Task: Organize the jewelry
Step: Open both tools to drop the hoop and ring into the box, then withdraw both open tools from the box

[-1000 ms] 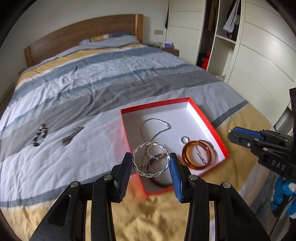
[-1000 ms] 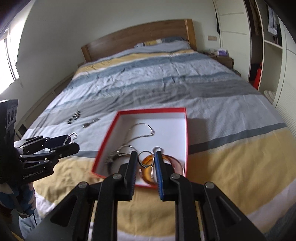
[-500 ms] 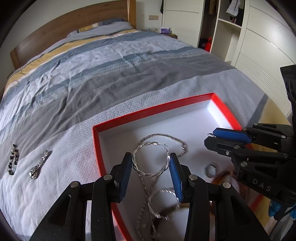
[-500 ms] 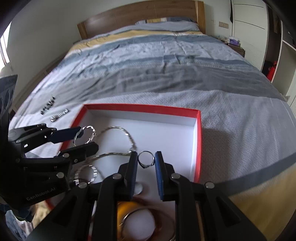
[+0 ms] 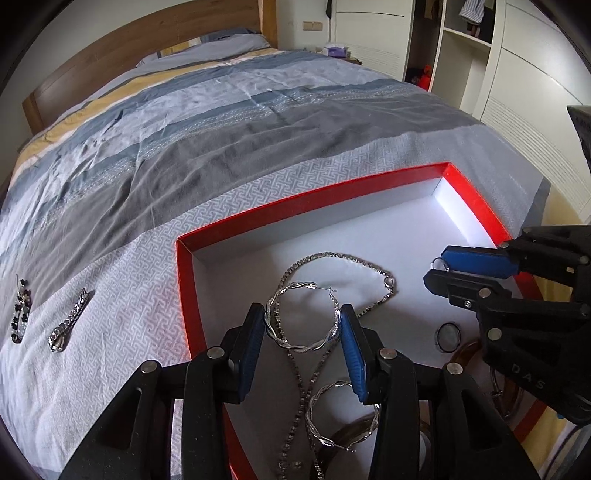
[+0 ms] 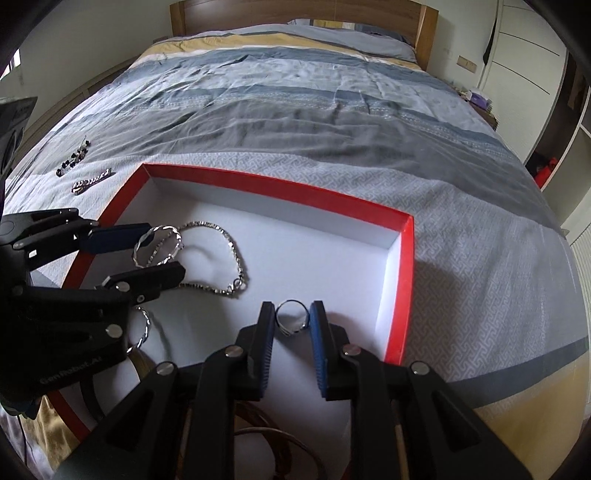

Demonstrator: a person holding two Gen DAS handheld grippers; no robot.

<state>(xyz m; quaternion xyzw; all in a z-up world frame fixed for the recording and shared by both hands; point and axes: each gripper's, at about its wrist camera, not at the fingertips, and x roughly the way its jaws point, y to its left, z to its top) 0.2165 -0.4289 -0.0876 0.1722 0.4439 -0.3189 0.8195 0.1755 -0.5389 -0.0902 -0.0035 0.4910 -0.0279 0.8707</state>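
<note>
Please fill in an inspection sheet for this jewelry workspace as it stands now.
Surface: striped bedspread.
Job's things: red box holds chain necklace, loose twisted hoop, amber bangle; two bracelets lie on the bed.
Clutter: nothing seen.
Grippers: left gripper clamps a twisted hoop earring; right gripper clamps a ring.
Cables: nothing seen.
Surroundings: wooden headboard, white wardrobe.

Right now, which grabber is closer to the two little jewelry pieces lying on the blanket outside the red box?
Left. The left gripper, holding a twisted hoop over the box's edge, is on their side. The right gripper is over the box's middle.
</note>
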